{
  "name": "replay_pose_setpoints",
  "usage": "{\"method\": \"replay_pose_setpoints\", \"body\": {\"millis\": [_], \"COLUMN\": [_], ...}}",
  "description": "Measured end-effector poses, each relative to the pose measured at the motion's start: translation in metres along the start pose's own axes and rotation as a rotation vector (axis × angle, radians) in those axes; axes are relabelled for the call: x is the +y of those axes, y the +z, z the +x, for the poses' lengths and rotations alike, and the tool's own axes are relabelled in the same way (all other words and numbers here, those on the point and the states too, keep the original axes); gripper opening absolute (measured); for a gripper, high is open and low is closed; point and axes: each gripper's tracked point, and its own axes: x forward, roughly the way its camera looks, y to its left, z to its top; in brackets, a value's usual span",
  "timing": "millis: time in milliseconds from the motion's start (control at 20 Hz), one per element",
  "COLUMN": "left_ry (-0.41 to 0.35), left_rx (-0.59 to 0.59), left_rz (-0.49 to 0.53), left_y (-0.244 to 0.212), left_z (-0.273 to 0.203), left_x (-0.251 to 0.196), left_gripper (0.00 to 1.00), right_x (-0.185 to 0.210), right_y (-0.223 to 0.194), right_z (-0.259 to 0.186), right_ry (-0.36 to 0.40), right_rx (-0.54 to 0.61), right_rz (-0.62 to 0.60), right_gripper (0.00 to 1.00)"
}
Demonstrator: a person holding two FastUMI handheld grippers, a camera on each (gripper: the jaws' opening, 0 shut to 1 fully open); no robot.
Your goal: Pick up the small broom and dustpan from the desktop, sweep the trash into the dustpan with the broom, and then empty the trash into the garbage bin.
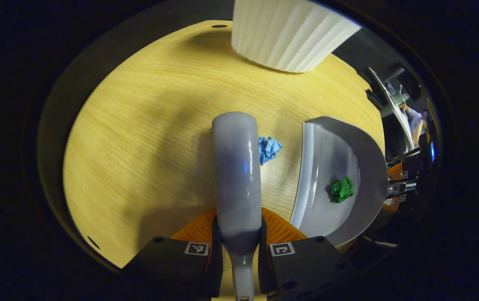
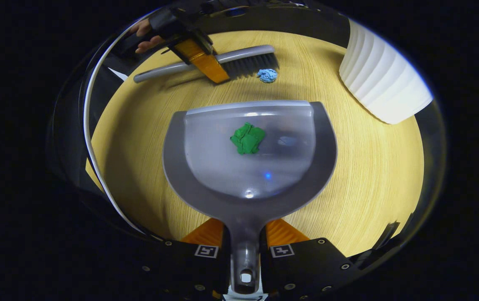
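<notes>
Pale wood desktop (image 2: 373, 184) carries everything here, with a ribbed white garbage bin (image 2: 383, 81) standing at its far right edge. From where I stand, the right gripper (image 2: 245, 251) has both fingers pressed on the handle of the grey dustpan (image 2: 206, 175), whose lip faces the far side of the desk. A crumpled green paper ball (image 2: 247, 138) lies inside the pan. The left gripper (image 1: 239, 248) is clamped on the handle of the small broom (image 1: 237, 167), its bristles just beside a crumpled blue paper ball (image 2: 267, 75) that sits on the wood beyond the pan's lip.

The blue ball is light; I judge a quick flick could send it past the pan or off the desk edge. If the pan's lip lifts off the wood, the ball may slide underneath instead. The green ball lies loose, so tilting the pan forward early, or tipping it short of the bin's rim, would spill it back onto the desk.
</notes>
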Motion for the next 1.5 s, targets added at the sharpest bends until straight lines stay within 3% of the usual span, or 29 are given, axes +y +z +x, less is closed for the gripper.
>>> {"method": "replay_pose_setpoints", "body": {"millis": [150,200,250,550,850,900,1000,1050,1200,1350,1400,1450,1500], "left_ry": [-0.075,-0.108,-0.14,-0.271,-0.329,-0.341,-0.36,-0.368,-0.345,-0.276,-0.25,-0.222,-0.198], "left_rx": [0.008,0.004,0.002,0.018,0.012,0.013,0.019,0.021,0.009,-0.016,-0.025,-0.037,-0.051], "left_rz": [0.058,0.064,0.069,0.072,0.062,0.059,0.062,0.066,0.075,0.047,0.028,0.009,-0.01], "left_y": [0.011,0.016,0.021,0.024,0.022,0.02,0.017,0.016,0.016,0.017,0.016,0.015,0.014], "left_z": [-0.009,-0.013,-0.018,-0.034,-0.041,-0.041,-0.043,-0.045,-0.049,-0.052,-0.052,-0.053,-0.056], "left_x": [-0.019,-0.029,-0.039,-0.082,-0.108,-0.113,-0.122,-0.127,-0.126,-0.108,-0.102,-0.096,-0.089], "left_gripper": [0.38,0.38,0.38,0.38,0.38,0.38,0.38,0.39,0.38,0.38,0.38,0.38,0.38], "right_x": [0.0,-0.001,-0.001,-0.001,-0.001,-0.001,-0.003,-0.002,-0.003,-0.003,-0.003,-0.003,-0.005], "right_y": [-0.001,0.0,-0.001,0.0,0.0,0.001,0.004,0.005,0.005,0.007,0.008,0.008,0.01], "right_z": [0.0,0.0,0.0,0.002,0.002,0.002,0.001,0.0,0.002,-0.002,-0.003,-0.003,-0.003], "right_ry": [0.005,0.006,0.007,0.015,0.016,0.016,0.016,0.017,0.013,0.007,0.002,-0.001,-0.004], "right_rx": [0.004,0.005,0.006,0.008,0.001,-0.001,-0.005,-0.007,-0.017,-0.034,-0.044,-0.049,-0.05], "right_rz": [-0.001,-0.002,-0.003,-0.005,-0.011,-0.009,-0.008,-0.008,-0.004,0.012,0.021,0.032,0.041], "right_gripper": [0.31,0.39,0.31,0.31,0.31,0.39,0.39,0.31,0.3,0.31,0.39,0.39,0.31]}}
